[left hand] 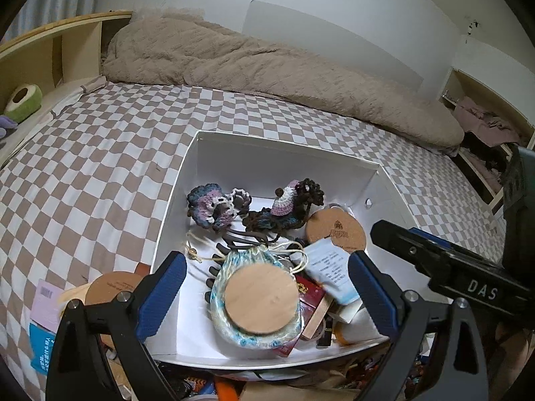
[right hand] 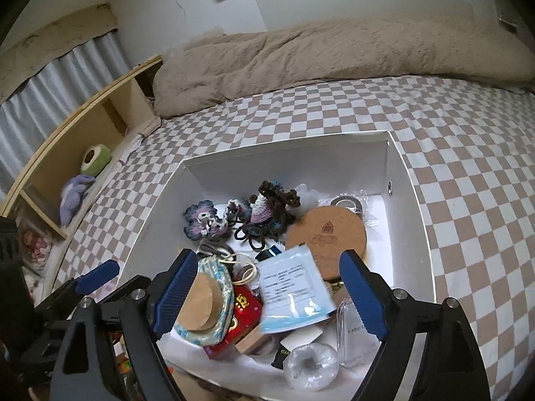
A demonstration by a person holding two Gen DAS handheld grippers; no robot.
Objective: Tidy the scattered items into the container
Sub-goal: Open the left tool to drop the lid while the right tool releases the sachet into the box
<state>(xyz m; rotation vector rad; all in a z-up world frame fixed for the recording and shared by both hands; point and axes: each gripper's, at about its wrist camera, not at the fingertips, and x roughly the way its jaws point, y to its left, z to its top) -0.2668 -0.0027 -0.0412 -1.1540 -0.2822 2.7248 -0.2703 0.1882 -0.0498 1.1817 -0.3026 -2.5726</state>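
A white box point(left hand: 174, 200) point(right hand: 414, 207) sits on the checkered bed with several items inside. My left gripper point(left hand: 265, 297) hangs open above its near end. A wooden disc in a pale blue drawstring pouch point(left hand: 257, 304) point(right hand: 207, 304) lies below the gap, clear of both pads. My right gripper point(right hand: 270, 295) is open too, and a light blue printed sachet point(right hand: 294, 287) point(left hand: 334, 270) rests loose between its fingers on a red box point(right hand: 240, 317). Crocheted pieces point(left hand: 217, 207) point(right hand: 204, 220) and a cork coaster point(right hand: 327, 237) point(left hand: 336, 230) lie further in. In the left wrist view the right gripper's finger point(left hand: 434, 260) reaches in from the right.
Outside the box's near left corner lie another cork coaster point(left hand: 110, 287), a pink card point(left hand: 46, 304) and a blue booklet point(left hand: 40, 347). More clutter sits below the box's front wall. A beige blanket point(left hand: 267, 67) runs along the wall, and a wooden shelf point(right hand: 67, 153) holds plush toys.
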